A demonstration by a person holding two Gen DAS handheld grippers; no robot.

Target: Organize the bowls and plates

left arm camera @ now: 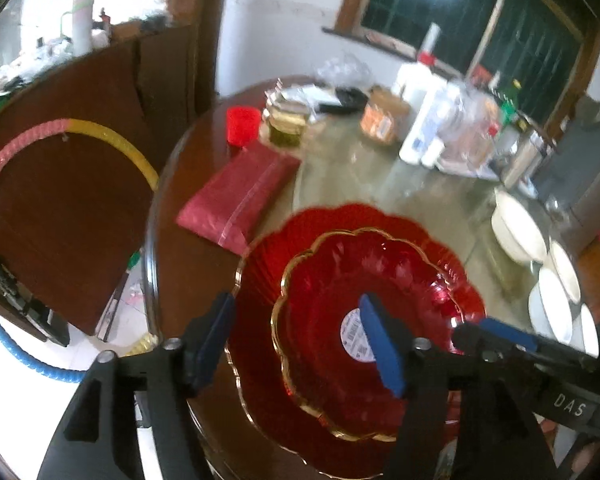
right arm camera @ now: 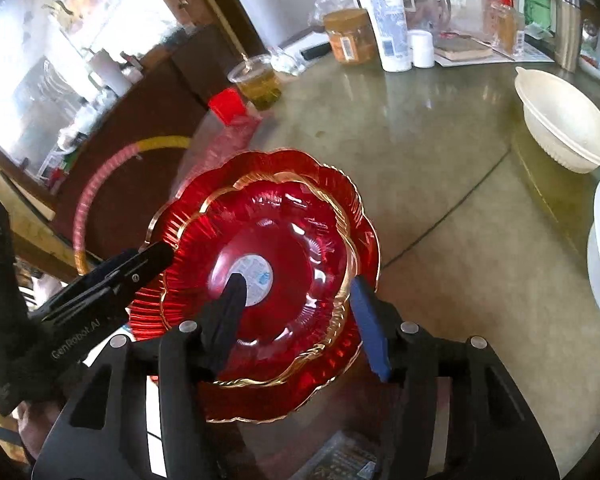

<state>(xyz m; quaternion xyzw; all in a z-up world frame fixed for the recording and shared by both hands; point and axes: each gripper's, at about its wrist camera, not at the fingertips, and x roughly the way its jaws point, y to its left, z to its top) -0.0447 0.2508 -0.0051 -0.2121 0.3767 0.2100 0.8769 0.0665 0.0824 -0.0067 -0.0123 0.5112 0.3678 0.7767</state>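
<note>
My left hand-held gripper [left arm camera: 300, 340] released, my right hand-held gripper [right arm camera: 300, 320] released too, both straddling opposite rims, smaller red plate [right arm camera: 284, 236] nested on larger red plate [left arm camera: 260, 264], near bench [right arm camera: 440, 200] edge, white bowls [right arm camera: 564, 128] well apart

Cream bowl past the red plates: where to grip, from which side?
Take the cream bowl by its thin flared rim, one finger inside and one outside. It sits upright and open, too wide to span. Probably come with the right hand-held gripper from above the near edge.

A dark window [left arm camera: 472, 20] in a wood frame breaks the white wall [left arm camera: 284, 32] behind the round table [left arm camera: 380, 184].
</note>
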